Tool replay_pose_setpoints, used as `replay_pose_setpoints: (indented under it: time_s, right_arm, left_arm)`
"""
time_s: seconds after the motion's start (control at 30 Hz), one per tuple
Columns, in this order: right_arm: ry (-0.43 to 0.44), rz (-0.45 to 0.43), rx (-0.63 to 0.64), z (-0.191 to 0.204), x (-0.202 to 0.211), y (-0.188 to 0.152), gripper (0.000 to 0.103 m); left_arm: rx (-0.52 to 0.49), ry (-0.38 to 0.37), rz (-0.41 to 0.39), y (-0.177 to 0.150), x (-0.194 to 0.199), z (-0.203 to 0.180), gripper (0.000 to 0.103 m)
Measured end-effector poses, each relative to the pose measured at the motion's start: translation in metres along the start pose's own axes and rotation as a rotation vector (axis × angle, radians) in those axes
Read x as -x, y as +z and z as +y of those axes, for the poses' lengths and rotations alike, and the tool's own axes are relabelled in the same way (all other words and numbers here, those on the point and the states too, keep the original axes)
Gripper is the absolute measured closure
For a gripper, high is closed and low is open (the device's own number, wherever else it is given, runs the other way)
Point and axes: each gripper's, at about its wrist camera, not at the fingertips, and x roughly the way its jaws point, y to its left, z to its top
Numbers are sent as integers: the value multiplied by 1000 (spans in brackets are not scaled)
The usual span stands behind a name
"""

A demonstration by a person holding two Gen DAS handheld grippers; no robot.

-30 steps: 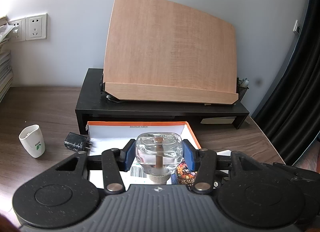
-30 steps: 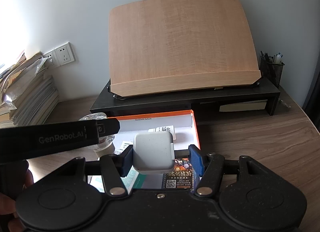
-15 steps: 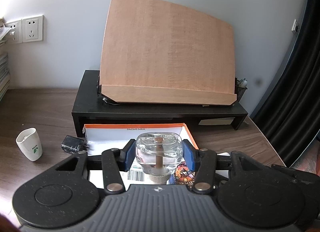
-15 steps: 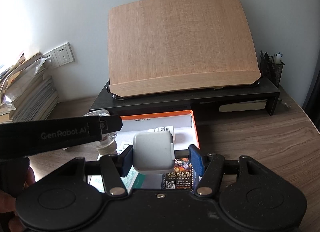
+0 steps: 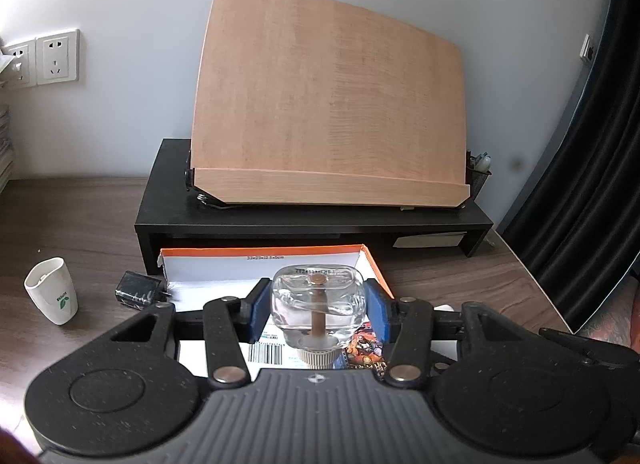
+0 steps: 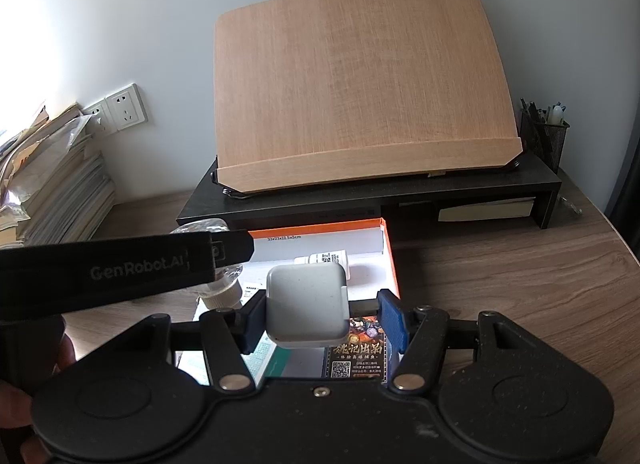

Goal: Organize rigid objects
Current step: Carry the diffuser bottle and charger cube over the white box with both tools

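Your left gripper (image 5: 319,314) is clamping the glass bottle (image 5: 319,304) above the orange-rimmed box (image 5: 264,254); your right gripper (image 6: 323,318) is squeezing the white charger (image 6: 307,306) over it too.

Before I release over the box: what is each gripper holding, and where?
Left gripper: clear glass bottle, clamped across its body, cap toward the camera. Right gripper: white square charger, touching only the left pad; hold unclear.

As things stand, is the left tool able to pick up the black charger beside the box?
Probably not yet. The left tool is shut on the glass bottle, so it has no free grip. The black charger lies unobstructed on the desk, left of the orange box.
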Motion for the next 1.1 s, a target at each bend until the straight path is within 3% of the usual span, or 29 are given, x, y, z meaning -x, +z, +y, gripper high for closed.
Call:
replay_pose_setpoints:
  time_s: [1.1]
  right_arm:
    - [-31, 63, -23, 1, -23, -6, 32]
  left_arm:
    - [-28, -46, 61, 2, -25, 5, 53]
